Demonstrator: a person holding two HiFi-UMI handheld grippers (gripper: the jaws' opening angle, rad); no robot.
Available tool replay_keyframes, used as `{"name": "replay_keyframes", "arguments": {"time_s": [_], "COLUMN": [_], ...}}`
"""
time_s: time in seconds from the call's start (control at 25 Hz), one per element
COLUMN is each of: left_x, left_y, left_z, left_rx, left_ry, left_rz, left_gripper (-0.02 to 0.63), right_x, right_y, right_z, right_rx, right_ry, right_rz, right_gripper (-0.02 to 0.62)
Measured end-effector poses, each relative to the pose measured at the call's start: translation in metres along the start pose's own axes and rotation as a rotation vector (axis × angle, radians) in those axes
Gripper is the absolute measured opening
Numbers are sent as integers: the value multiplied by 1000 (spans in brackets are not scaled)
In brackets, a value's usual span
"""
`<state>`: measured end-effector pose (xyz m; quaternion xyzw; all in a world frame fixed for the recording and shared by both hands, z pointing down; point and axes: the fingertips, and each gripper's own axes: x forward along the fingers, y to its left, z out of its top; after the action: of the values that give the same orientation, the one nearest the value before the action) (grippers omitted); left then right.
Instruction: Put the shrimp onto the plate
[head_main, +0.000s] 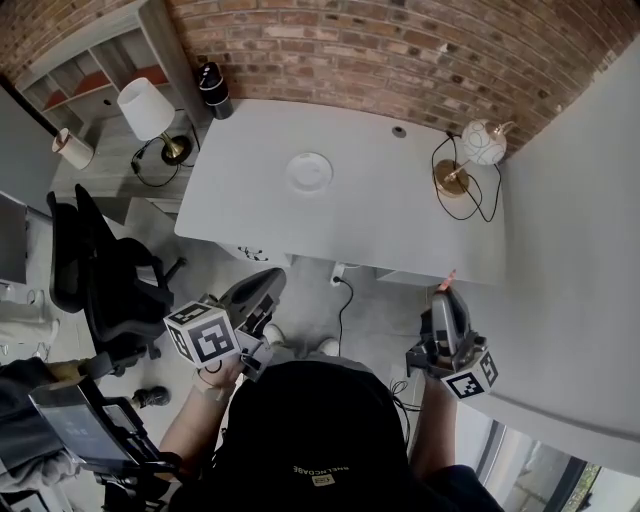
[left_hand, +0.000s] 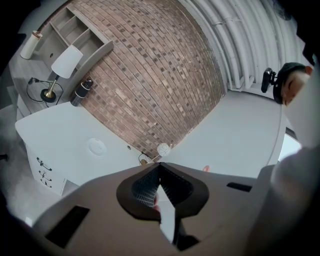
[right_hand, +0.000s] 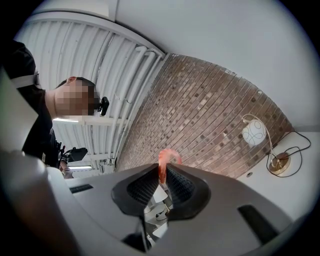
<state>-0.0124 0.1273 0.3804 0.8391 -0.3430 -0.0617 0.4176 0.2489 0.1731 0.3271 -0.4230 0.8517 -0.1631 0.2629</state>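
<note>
Two grippers are held short of the near edge of the white desk (head_main: 380, 215), above the floor. The right gripper (head_main: 447, 295) has its fingers closed on the pink shrimp (head_main: 446, 281), the curled end sticking out past the fingertips in the right gripper view; the left gripper (head_main: 270, 283) has its fingers brought together at the tips, nothing between them. Shrimp is well apart from the white plate (head_main: 309, 172), which lies near the middle of the desk, with a globe lamp (head_main: 482, 143) standing toward the desk's right end.
</note>
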Motion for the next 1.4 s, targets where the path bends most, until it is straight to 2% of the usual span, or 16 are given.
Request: {"name": "replay_keyframes", "arguments": {"time_s": [0.12,0.28,0.44,0.88,1.12,1.4], "left_x": [2,15,14,28,43,69], "left_y": [-6,-33,-37,-34,-14,22], "left_z": [-5,-31,-40,-40,-18,27], "left_rx": [3,21,11,12,2,-13], "left_ry": [-3,-17,-35,-23,0,34], "left_rz": [9,48,76,58,38,20], "left_gripper": [3,3,3,3,3,3], "right_x": [-6,-33,-40,-42,-22,31], "right_y": [-3,-25,-33,-40,-49,-67], "right_z": [3,14,12,13,9,4], "right_rx": [-2,23,41,28,18,20], "right_ry": [8,22,28,23,18,12], "right_rz": [6,41,55,43,6,-29], "right_gripper": [45,45,45,46,45,46]}}
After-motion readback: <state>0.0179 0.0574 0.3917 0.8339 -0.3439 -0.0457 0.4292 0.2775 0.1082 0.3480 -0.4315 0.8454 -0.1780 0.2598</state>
